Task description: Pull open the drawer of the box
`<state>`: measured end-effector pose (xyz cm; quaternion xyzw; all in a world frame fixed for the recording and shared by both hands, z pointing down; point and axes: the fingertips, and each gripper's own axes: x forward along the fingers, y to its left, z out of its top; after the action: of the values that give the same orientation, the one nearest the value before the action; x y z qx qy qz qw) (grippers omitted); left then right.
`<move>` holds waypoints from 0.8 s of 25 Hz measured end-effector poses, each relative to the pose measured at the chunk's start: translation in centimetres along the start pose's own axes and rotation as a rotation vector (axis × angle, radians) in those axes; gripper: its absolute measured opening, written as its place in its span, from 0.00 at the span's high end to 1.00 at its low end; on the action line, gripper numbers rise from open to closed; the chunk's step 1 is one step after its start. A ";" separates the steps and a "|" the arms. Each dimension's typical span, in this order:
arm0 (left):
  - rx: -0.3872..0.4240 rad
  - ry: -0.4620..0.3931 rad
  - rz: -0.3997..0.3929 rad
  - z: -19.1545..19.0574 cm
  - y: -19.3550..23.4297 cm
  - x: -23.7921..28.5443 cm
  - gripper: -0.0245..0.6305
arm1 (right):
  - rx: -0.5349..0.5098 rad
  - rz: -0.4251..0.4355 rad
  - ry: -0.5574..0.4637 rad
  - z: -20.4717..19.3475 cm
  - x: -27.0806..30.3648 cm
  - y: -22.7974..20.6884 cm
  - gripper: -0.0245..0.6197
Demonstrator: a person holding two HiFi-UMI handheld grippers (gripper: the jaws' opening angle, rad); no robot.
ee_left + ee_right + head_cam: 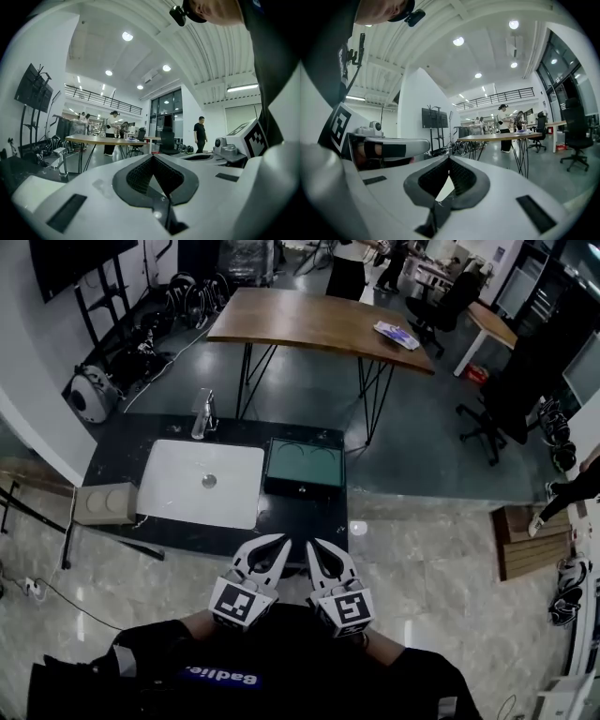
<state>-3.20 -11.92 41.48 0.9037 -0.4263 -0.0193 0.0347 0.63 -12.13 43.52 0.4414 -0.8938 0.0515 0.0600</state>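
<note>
Green-topped dark box [303,468] seen on black counter [122,451], just beside white sink [202,482], at its 3 o'clock. Box placed at 12 o'clock from both grippers, well apart. Long side laid 9-to-3; front face turned to 6 o'clock, so drawer pull judged toward 6. Left gripper [280,542] and right gripper [313,546] both clenched, nothing held, kept side by side at chest. Neither clearly nearer.
</note>
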 end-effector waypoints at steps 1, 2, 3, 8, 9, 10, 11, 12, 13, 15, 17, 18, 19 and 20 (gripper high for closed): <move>-0.005 -0.001 -0.006 -0.1 1.4 0.1 0.96 | 0.003 -0.012 0.011 -0.2 1.1 0.2 0.96; -0.012 0.002 -0.013 -0.4 2.5 0.2 0.96 | 0.004 -0.022 0.022 -0.5 2.1 0.5 0.96; -0.021 0.008 -0.021 -0.7 3.5 0.2 0.96 | 0.005 -0.028 0.031 -0.7 3.0 0.8 0.96; -0.051 0.031 -0.052 -1.7 6.1 1.0 0.96 | 0.026 -0.078 0.064 -1.3 5.3 0.6 0.96; -0.052 0.031 -0.056 -1.7 6.4 1.3 0.96 | 0.033 -0.098 0.069 -1.5 5.4 0.0 0.96; -0.053 0.030 -0.059 -1.6 6.6 1.6 0.96 | 0.042 -0.112 0.073 -1.6 5.5 -0.5 0.96; -0.054 0.031 -0.060 -1.6 6.8 1.9 0.96 | 0.051 -0.120 0.077 -1.7 5.7 -1.0 0.96; -0.053 0.034 -0.058 -1.6 7.0 2.2 0.96 | 0.059 -0.123 0.080 -1.8 5.9 -1.4 0.96; -0.050 0.037 -0.055 -1.6 7.2 2.6 0.96 | 0.067 -0.124 0.082 -1.8 6.1 -1.7 0.96; -0.038 0.048 -0.042 -1.9 7.5 3.4 0.96 | 0.081 -0.117 0.085 -2.0 6.5 -2.5 0.96; -0.020 0.074 -0.024 -2.6 7.8 4.2 0.96 | 0.105 -0.109 0.089 -2.4 6.9 -3.5 0.96; -0.008 0.091 -0.017 -3.0 8.0 4.7 0.96 | 0.127 -0.108 0.093 -2.7 7.1 -4.3 0.96; 0.007 0.105 -0.011 -3.3 8.2 5.1 0.96 | 0.153 -0.109 0.099 -3.1 7.3 -5.1 0.96; 0.024 0.118 -0.003 -3.5 8.5 5.5 0.96 | 0.179 -0.108 0.105 -3.5 7.6 -5.9 0.96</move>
<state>-6.01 -21.43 45.58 0.9042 -0.4225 0.0390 0.0490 0.96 -21.14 48.33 0.4890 -0.8563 0.1508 0.0696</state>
